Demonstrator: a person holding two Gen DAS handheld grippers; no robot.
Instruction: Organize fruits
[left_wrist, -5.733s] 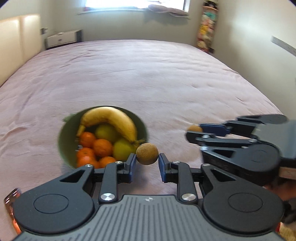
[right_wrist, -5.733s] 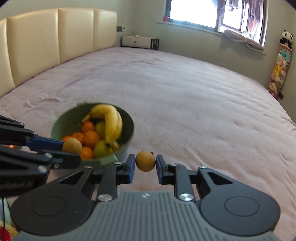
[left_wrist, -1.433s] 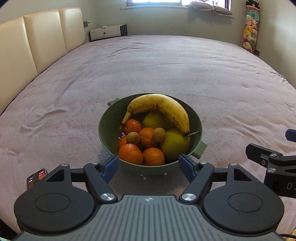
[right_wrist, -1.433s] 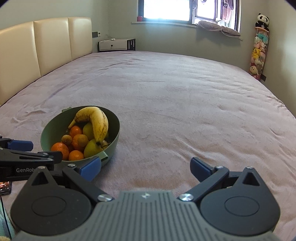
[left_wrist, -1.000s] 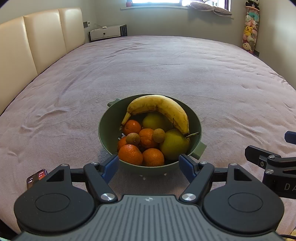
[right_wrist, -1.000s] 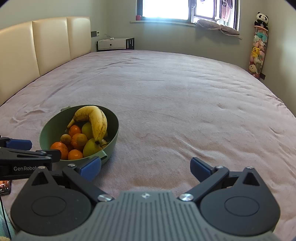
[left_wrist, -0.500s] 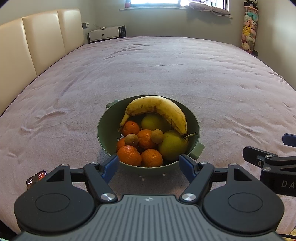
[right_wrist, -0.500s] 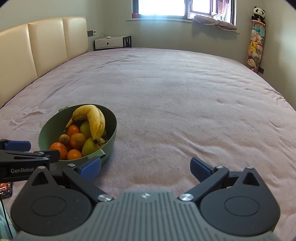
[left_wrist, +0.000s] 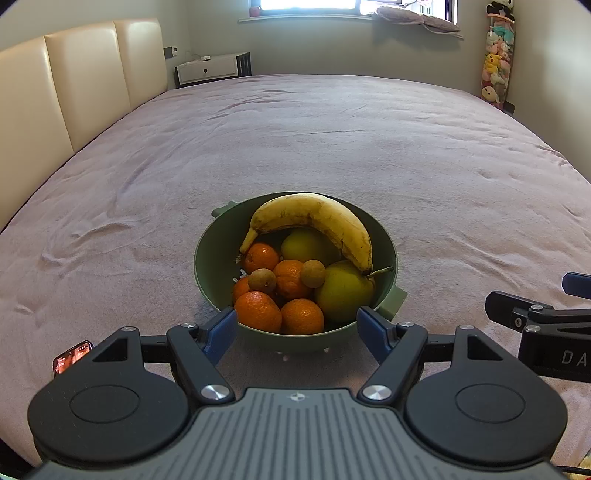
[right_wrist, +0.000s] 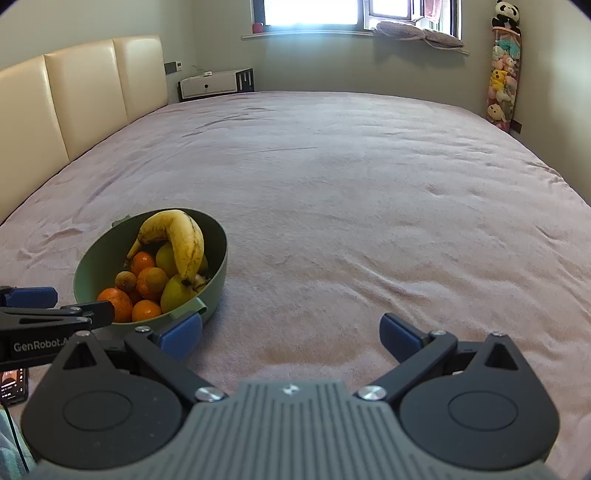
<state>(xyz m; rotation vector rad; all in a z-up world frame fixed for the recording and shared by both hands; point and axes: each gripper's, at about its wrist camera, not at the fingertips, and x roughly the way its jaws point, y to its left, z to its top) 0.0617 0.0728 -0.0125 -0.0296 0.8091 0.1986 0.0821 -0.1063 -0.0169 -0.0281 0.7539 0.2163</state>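
So, both grippers are held low over the pink bedspread (left_wrist: 332, 140), pointed roughly level toward the window end of the room. The left gripper (left_wrist: 297, 330) is seen in the lower middle of its own view with its jaws spread wide and nothing between them; the blue pads (left_wrist: 221, 332) are parked just in front of the green bowl (left_wrist: 210, 258), one on either side of its near rim, though whether the rim is actually touched can't be told. The right gripper (right_wrist: 291, 334) is likewise spread wide and empty, set over bare bedspread to the right of the bowl (right_wrist: 218, 258). All the fruit is piled in that bowl, at frame centre in the left view: a banana (left_wrist: 317, 218) is draped across the top, a yellow-green pear or apple (left_wrist: 343, 291) is tucked at the right, and several oranges (left_wrist: 258, 310) plus two small brown fruits (left_wrist: 262, 280) are packed in front. How many oranges are buried underneath can't be made out. Only a finger of the right gripper is caught at the right edge of the left view, and the left one is cut off at the left edge of the right view. A phone (left_wrist: 72, 356) is half hidden behind the gripper body at lower left.
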